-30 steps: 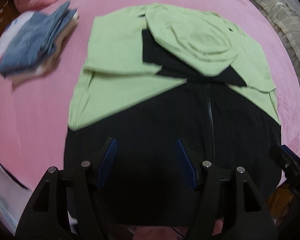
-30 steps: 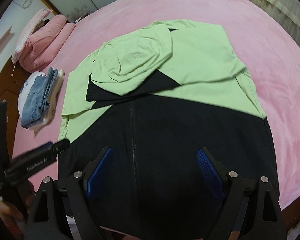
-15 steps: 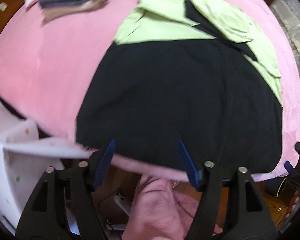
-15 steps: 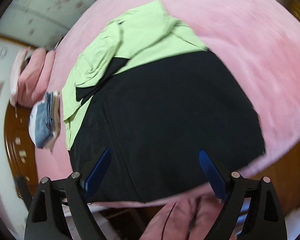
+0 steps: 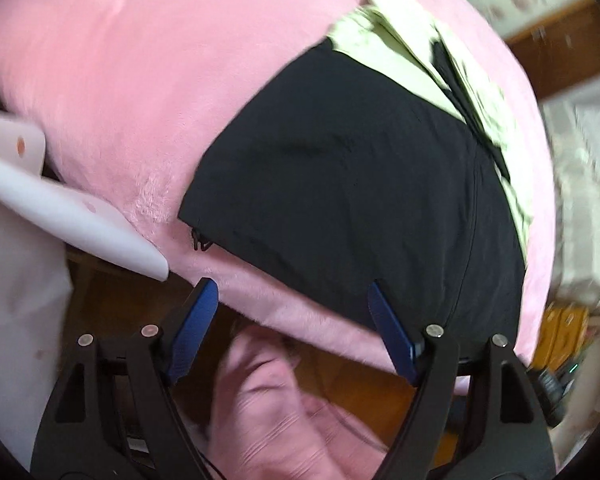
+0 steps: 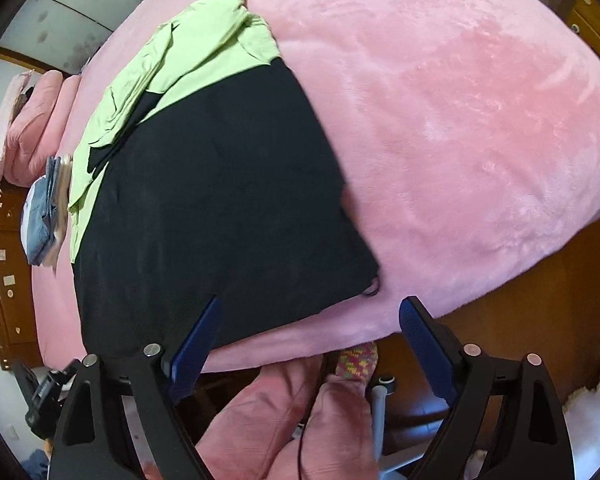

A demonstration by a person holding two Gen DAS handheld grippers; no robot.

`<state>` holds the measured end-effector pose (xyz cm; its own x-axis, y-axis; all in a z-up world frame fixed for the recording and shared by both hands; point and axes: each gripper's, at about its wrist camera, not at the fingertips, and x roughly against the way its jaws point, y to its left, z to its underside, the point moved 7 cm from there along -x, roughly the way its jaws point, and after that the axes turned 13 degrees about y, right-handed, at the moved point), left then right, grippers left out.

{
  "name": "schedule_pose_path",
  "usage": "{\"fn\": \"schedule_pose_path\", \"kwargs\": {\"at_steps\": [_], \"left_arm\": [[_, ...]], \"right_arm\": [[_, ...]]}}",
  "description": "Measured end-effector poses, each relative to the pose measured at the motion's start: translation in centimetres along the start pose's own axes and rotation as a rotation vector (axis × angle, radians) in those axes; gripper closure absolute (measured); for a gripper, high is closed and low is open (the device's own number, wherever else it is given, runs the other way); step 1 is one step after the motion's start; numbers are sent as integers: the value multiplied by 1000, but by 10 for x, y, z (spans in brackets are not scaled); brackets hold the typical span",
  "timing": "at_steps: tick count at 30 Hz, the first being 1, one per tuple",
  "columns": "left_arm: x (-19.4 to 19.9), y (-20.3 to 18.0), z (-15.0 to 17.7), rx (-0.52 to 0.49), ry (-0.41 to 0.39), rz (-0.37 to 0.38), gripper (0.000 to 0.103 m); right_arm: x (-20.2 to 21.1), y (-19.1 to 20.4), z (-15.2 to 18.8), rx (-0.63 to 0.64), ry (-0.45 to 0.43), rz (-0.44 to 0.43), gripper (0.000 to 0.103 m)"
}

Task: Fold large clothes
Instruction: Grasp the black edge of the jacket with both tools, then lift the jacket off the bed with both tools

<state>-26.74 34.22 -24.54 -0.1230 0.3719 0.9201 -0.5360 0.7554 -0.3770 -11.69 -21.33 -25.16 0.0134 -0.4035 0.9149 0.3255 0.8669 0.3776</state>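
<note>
A large jacket (image 5: 340,168), black below and light green (image 5: 400,36) at its far end, lies flat on the pink bed (image 5: 140,80). My left gripper (image 5: 291,286) hovers at the bed's near edge by the hem's left corner (image 5: 198,240). Its jaws are opening and hold nothing. In the right wrist view the same jacket (image 6: 220,184) spreads leftward, and my right gripper (image 6: 310,300) hangs just below the hem's right corner (image 6: 370,288). Its jaws stand wide, closing slightly, with nothing pressed between them.
A stack of folded clothes (image 6: 46,212) and pink pillows (image 6: 32,120) lie at the bed's far left by the wooden headboard (image 6: 0,272). A person's pink trouser legs (image 6: 292,412) stand below the bed edge. White spotted material (image 5: 60,208) sticks out at the left.
Both grippers have drawn back from over the jacket's middle to its near hem at the bed edge, left toward the left corner, right toward the right. The left jaws stand wider.
</note>
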Motion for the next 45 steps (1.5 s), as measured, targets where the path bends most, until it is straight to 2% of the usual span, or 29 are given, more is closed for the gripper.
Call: {"fn": "schedule_pose_path", "kwargs": {"at_steps": [2,5,8,12,16,18,20,24,26,27,29,34,37,39,41,45], "left_arm": [[-7,12,-3,53,-8,26,28],[-14,25,-7,106,-46,38,28],[-18,41,-11,168,-95,62,28],[-24,64,-22,269,-144,88,28],[-31,77,-30,314,-154,-14,31],[-34,73,-33,300,-147,-25,35],[-34,63,-38,267,-146,-46,45],[-36,45,-47,225,-129,-114,65],[-32,40,-50,231,-125,-118,79],[-31,37,-50,240,-119,-103,83],[-23,28,-52,261,-122,-67,87],[2,-12,-60,271,-155,45,90],[17,-51,-73,228,-163,121,90],[29,-80,-86,205,-145,193,90],[41,-108,-101,170,-130,228,90],[84,-154,-135,100,-196,333,90]], "right_arm": [[-7,-14,-4,-56,-4,-22,23],[-18,-37,-14,-166,5,-4,32],[-26,-48,-19,-259,14,-81,33],[-35,-48,-26,-235,32,-86,33],[-39,-36,-34,-160,55,-56,37],[-40,-26,-37,-135,67,-22,42],[-40,-20,-40,-123,73,-2,46],[-38,-12,-39,-138,75,-39,69],[-32,0,-38,-111,67,-31,77],[-29,9,-36,-87,64,-36,80],[-18,34,-31,-52,47,-108,82],[9,92,-33,-11,0,-277,84],[31,127,-40,5,-51,-393,84],[47,147,-46,4,-84,-480,84],[69,169,-58,10,-124,-572,84],[109,200,-80,33,-212,-697,84]]}}
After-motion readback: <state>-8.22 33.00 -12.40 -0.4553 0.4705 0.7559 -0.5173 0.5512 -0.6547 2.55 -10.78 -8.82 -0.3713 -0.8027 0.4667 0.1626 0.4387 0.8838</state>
